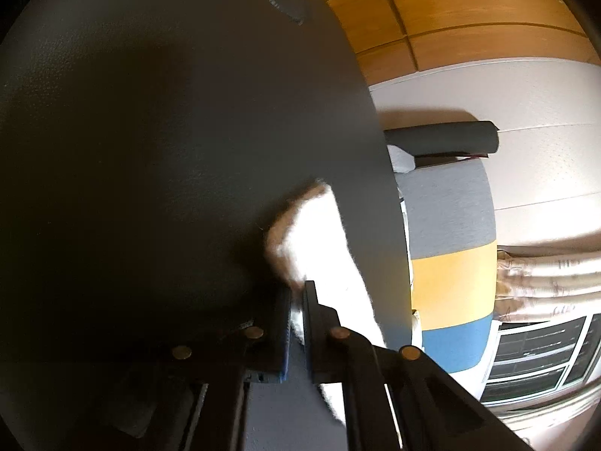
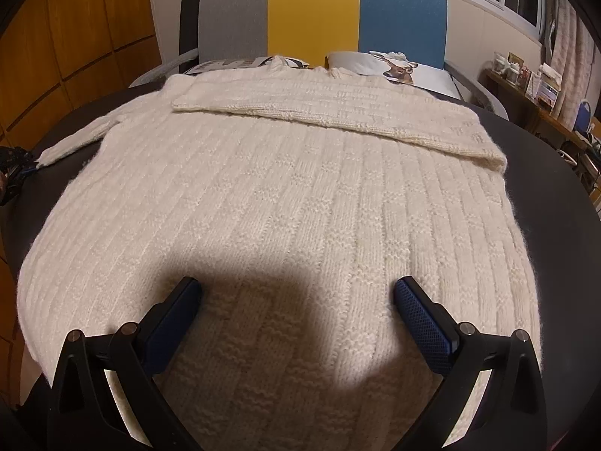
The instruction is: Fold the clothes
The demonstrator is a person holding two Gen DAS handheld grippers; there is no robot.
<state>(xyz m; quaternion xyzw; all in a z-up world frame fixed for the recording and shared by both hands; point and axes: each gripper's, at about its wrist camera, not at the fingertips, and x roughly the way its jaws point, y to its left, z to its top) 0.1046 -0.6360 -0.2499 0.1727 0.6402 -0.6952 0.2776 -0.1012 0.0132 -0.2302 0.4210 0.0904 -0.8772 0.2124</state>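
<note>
A: A dark round surface (image 2: 556, 195) fills both views, with a cream knitted sweater (image 2: 263, 203) spread across it from the lower edge to the upper middle of the right wrist frame. Which way does it lie?

B: Its long axis runs up the frame, away from the right tongs (image 2: 296, 300) and toward the grey, yellow and blue headboard (image 2: 319, 11) at top centre. One sleeve is already folded across the chest in the upper half; the other sleeve (image 2: 71, 143) trails off toward the left edge.

A: And the tongs?

B: The right tongs stand wide apart at bottom centre over the hem, holding nothing. The left tongs (image 1: 296, 323), low in the left wrist frame, are pinched closed on a white, overexposed edge of the sweater (image 1: 323, 248).

A: So the nearer hand?

B: The left, likely on that loose sleeve; the next fold would probably carry it across toward the frame's centre.
</note>
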